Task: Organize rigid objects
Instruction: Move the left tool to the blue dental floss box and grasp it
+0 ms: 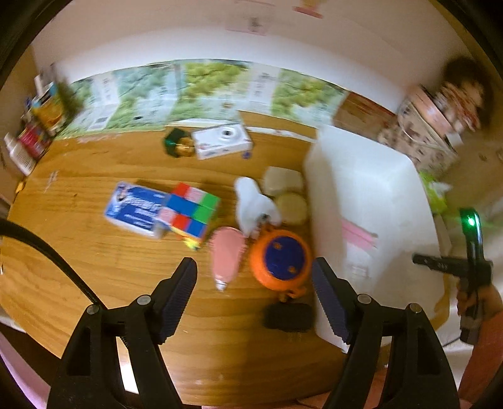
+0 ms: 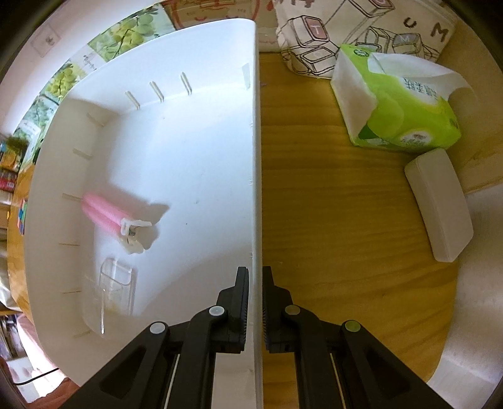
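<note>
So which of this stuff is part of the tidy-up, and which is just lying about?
Job:
white bin
pink clip, clear box, both already in the bin
orange toy
pink brush
colour cube

Lying about:
tissue pack
printed bag

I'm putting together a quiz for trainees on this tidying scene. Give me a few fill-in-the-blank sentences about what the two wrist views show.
1. The right gripper is shut on the rim of the white ____.
2. Inside the white bin lies a clip with ____ handles.
3. The left gripper is empty and hangs over the ____ table.
4. The tissue pack outside the bin is white and ____.

Missing words: bin; pink; wooden; green
</note>
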The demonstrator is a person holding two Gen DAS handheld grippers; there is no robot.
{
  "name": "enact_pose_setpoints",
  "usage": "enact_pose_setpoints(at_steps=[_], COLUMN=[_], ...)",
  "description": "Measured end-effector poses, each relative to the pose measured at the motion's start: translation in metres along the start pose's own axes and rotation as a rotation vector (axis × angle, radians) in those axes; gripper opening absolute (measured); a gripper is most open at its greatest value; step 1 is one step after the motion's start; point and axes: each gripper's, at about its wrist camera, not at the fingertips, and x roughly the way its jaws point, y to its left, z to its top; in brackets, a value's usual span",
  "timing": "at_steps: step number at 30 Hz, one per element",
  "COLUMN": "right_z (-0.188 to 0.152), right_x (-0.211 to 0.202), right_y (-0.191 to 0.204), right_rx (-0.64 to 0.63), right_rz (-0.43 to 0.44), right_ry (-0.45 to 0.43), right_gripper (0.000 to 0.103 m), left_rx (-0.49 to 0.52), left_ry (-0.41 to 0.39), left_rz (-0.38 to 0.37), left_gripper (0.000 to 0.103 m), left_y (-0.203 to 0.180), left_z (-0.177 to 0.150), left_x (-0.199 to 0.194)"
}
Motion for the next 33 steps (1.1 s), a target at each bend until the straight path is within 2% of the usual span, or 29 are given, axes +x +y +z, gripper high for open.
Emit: enact_pose_setpoints(at_steps=[6,16,27,33], right_z=[0.003,0.005,0.012,0.018], right_x=[-0.001,0.001,0.012,0.018], right_y=[-0.008,-0.009,-0.002,-0.004], right_rx=[0.041,0.11,0.13,0.135], right_rz=[-0.017,-0.053,-0.084,-0.092], right_ry=[0.002,0.019,0.061,0.08], right_gripper=[0.007,0.007,0.007,0.007], left_rx=[-0.126,-0.357,-0.573,-0.703], left_ry=[-0.013,0.039,0.118,0.135], left_rz=[0.008,-0.044,-0.077,-0.093], left_gripper=[0.078,0.078,0.078,0.078], left_y=[0.049,0.121,0.17,0.191], left_z=[0.011,0.031,0.051,0.055], left_x=[0.004,0.028,0.065,0.082])
